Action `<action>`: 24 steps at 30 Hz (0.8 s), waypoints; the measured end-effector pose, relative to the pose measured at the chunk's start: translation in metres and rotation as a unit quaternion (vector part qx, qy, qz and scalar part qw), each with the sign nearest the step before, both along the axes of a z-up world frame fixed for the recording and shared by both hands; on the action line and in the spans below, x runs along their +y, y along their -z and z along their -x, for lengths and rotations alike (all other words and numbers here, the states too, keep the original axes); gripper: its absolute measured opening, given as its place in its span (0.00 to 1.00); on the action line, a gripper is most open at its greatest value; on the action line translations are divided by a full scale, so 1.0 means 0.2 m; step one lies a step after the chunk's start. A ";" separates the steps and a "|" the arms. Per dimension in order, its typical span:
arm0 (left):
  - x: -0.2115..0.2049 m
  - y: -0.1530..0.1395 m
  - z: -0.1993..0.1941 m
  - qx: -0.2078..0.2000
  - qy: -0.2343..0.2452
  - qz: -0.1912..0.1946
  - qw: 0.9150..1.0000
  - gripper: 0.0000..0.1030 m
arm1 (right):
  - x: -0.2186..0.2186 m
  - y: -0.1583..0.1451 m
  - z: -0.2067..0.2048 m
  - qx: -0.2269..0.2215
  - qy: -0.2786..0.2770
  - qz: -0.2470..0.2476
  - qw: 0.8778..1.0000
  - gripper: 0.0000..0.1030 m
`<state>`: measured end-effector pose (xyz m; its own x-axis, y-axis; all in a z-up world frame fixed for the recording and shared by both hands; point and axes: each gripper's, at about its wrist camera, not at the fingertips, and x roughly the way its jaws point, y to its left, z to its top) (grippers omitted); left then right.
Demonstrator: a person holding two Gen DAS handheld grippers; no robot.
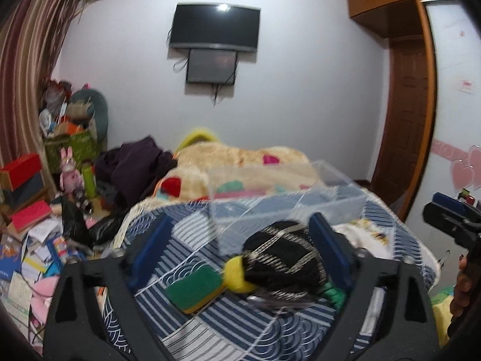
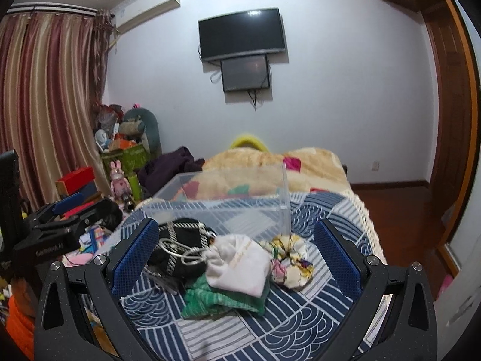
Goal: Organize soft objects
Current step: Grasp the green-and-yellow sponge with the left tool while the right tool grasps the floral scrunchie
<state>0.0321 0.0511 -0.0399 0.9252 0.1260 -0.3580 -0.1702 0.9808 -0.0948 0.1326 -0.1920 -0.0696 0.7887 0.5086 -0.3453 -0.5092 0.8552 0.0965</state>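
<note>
Soft items lie in a pile on the blue patterned bedspread. In the left wrist view my left gripper is open above a green-and-yellow sponge, a yellow ball and a black pouch with silver trim. In the right wrist view my right gripper is open around the black pouch, a white drawstring pouch, a green cloth and a floral scrunchie. A clear plastic box stands just behind the pile; it also shows in the left wrist view.
A beige fleece blanket and dark clothes lie farther up the bed. Books, boxes and toys litter the floor at left. A TV hangs on the far wall. Wooden floor lies right of the bed.
</note>
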 end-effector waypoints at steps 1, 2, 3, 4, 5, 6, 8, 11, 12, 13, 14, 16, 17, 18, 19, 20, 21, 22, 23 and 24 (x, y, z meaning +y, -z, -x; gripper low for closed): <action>0.04 0.03 -0.03 0.014 -0.008 0.007 1.000 0.83 | 0.00 0.01 -0.01 0.005 0.001 0.001 1.000 0.95; 0.06 0.06 -0.04 0.022 -0.014 0.012 1.000 0.80 | -0.01 0.03 -0.04 0.014 0.003 0.004 1.000 0.91; 0.09 0.09 -0.06 0.033 -0.021 0.017 0.999 0.80 | -0.01 0.05 -0.06 0.023 0.006 0.007 1.000 0.88; 0.11 0.12 -0.07 0.041 -0.026 0.020 0.999 0.78 | -0.02 0.06 -0.08 0.030 0.010 0.009 0.999 0.87; 0.14 0.15 -0.09 0.053 -0.036 0.022 0.998 0.77 | -0.03 0.08 -0.10 0.036 0.017 0.012 0.999 0.86; 0.16 0.19 -0.11 0.066 -0.046 0.023 0.997 0.77 | -0.05 0.09 -0.12 0.042 0.027 0.017 0.999 0.84; 0.20 0.25 -0.14 0.085 -0.056 0.028 0.994 0.77 | -0.07 0.12 -0.18 0.055 0.040 0.027 0.997 0.80; 0.26 0.35 -0.18 0.117 -0.066 0.047 0.990 0.77 | -0.09 0.18 -0.28 0.085 0.056 0.041 0.994 0.71; 0.27 0.36 -0.19 0.124 -0.068 0.050 0.989 0.77 | -0.09 0.19 -0.30 0.093 0.058 0.042 0.993 0.68; 0.27 0.39 -0.20 0.132 -0.069 0.056 0.987 0.77 | -0.09 0.21 -0.32 0.106 0.062 0.045 0.991 0.66; 0.29 0.42 -0.21 0.141 -0.069 0.061 0.986 0.77 | -0.09 0.23 -0.33 0.118 0.063 0.048 0.990 0.62; 0.30 0.46 -0.23 0.153 -0.066 0.068 0.984 0.79 | -0.09 0.28 -0.36 0.144 0.062 0.055 0.986 0.53; 0.30 0.47 -0.23 0.155 -0.061 0.076 0.983 0.80 | -0.09 0.30 -0.36 0.153 0.060 0.058 0.985 0.49; 0.30 0.48 -0.23 0.154 -0.060 0.080 0.983 0.80 | -0.08 0.32 -0.37 0.164 0.056 0.062 0.983 0.44; 0.30 0.48 -0.23 0.154 -0.059 0.079 0.983 0.81 | -0.08 0.33 -0.36 0.168 0.054 0.064 0.982 0.42; 0.28 0.47 -0.22 0.155 -0.058 0.078 0.983 0.81 | -0.07 0.34 -0.35 0.169 0.054 0.067 0.982 0.36; 0.28 0.46 -0.23 0.156 -0.057 0.078 0.983 0.80 | -0.08 0.33 -0.33 0.165 0.053 0.067 0.983 0.33; 0.28 0.47 -0.23 0.156 -0.054 0.080 0.983 0.80 | -0.08 0.33 -0.33 0.165 0.050 0.065 0.983 0.30; 0.27 0.47 -0.23 0.156 -0.049 0.084 0.983 0.80 | -0.08 0.33 -0.32 0.166 0.045 0.062 0.983 0.21; 0.27 0.47 -0.23 0.156 -0.046 0.086 0.983 0.78 | -0.08 0.32 -0.31 0.167 0.042 0.059 0.983 0.14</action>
